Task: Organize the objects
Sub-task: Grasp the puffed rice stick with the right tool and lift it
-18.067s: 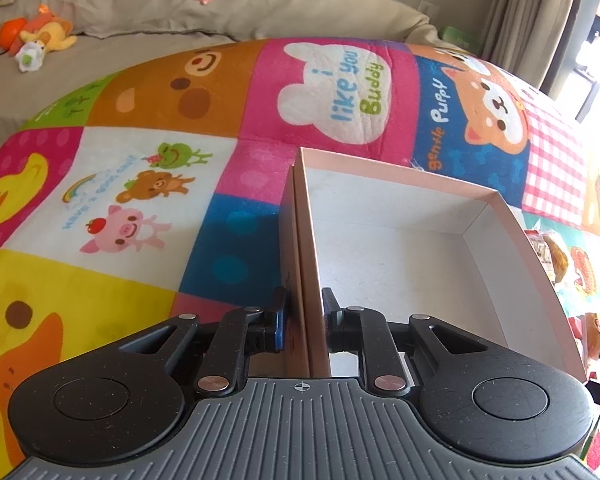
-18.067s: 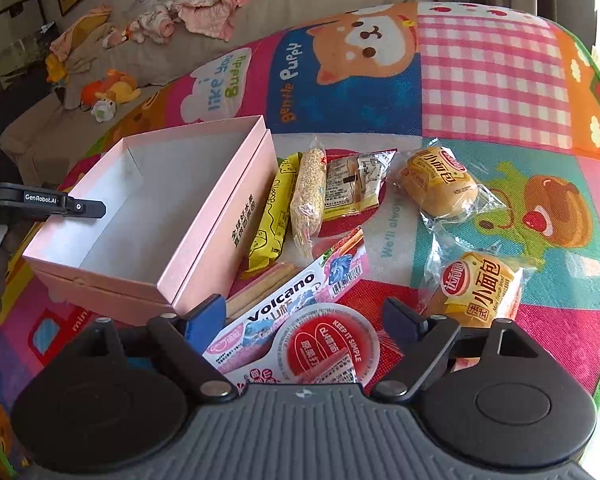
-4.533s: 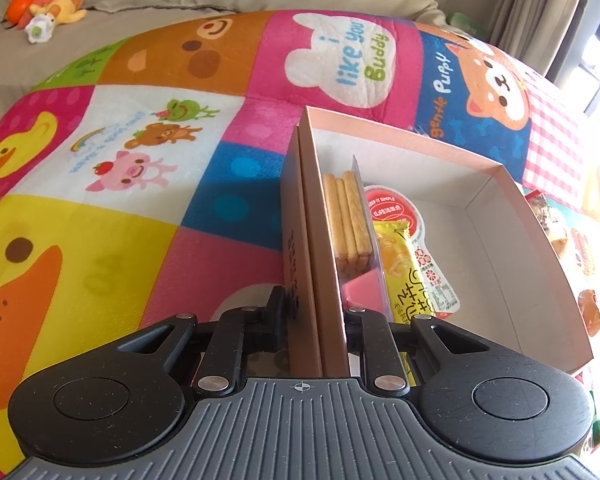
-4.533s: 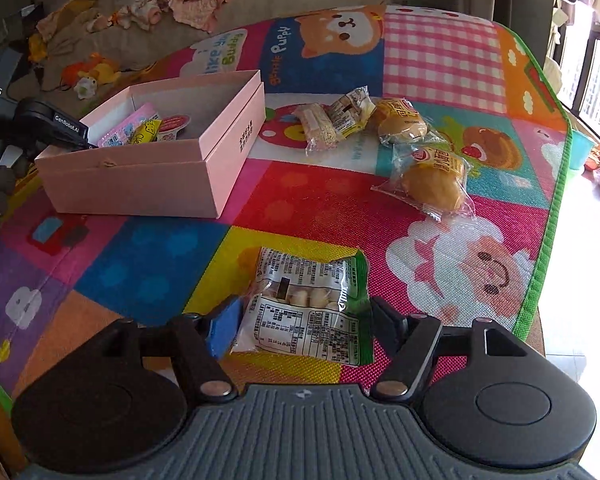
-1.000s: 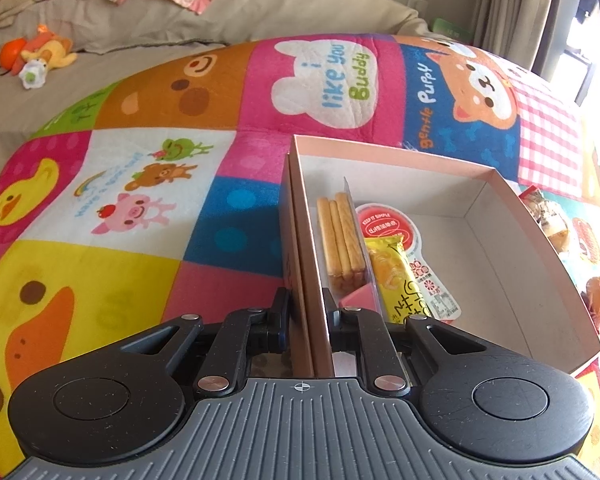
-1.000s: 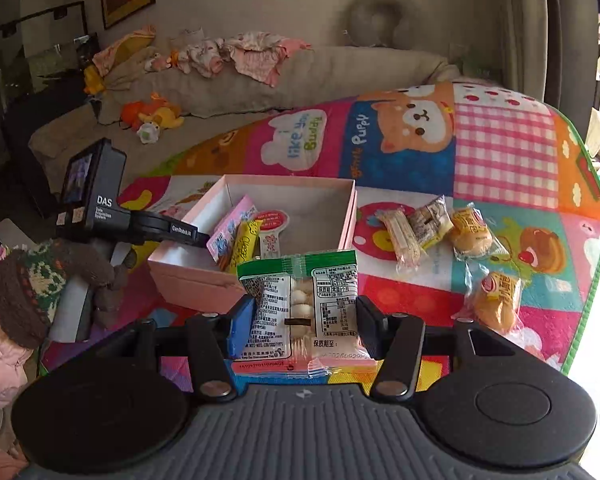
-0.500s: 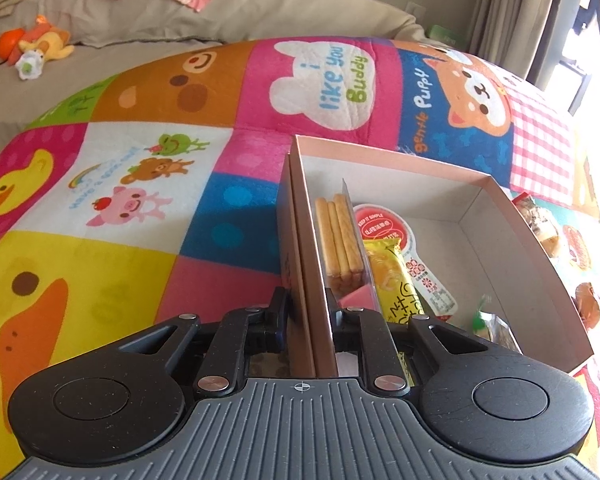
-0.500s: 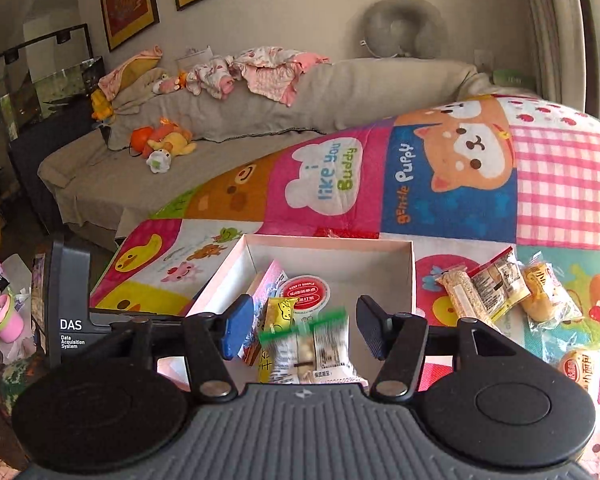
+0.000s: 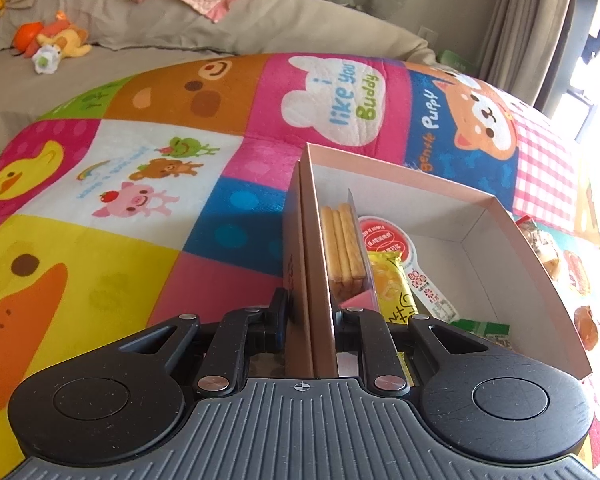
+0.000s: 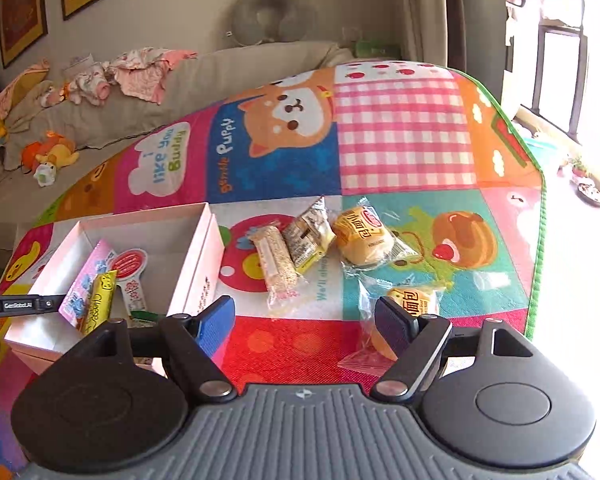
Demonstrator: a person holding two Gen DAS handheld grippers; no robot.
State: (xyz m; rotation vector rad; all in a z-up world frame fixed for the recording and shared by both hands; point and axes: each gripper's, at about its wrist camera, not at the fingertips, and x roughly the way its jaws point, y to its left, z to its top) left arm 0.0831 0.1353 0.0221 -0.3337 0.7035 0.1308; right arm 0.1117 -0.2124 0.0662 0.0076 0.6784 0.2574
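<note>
My left gripper (image 9: 310,312) is shut on the near-left wall of the pink box (image 9: 316,248), one finger outside and one inside. In the box lie a biscuit-stick pack (image 9: 345,248), a red-lidded cup (image 9: 384,240), a yellow cheese snack (image 9: 392,292) and a green-edged packet (image 9: 480,328). My right gripper (image 10: 305,320) is open and empty, above the mat to the right of the box (image 10: 196,264). On the mat lie a sesame bar (image 10: 276,268), a dark snack pack (image 10: 306,236) and two wrapped buns (image 10: 364,236) (image 10: 412,304).
A colourful patchwork play mat (image 10: 400,136) covers the surface, its green edge at the right. A beige sofa (image 9: 180,36) with clothes and plush toys runs along the back. A bright window and floor items are at the far right.
The green-edged packet has left my right gripper and now lies in the box. My right gripper has opened wide and swung right toward the snacks on the mat. My left gripper keeps its hold.
</note>
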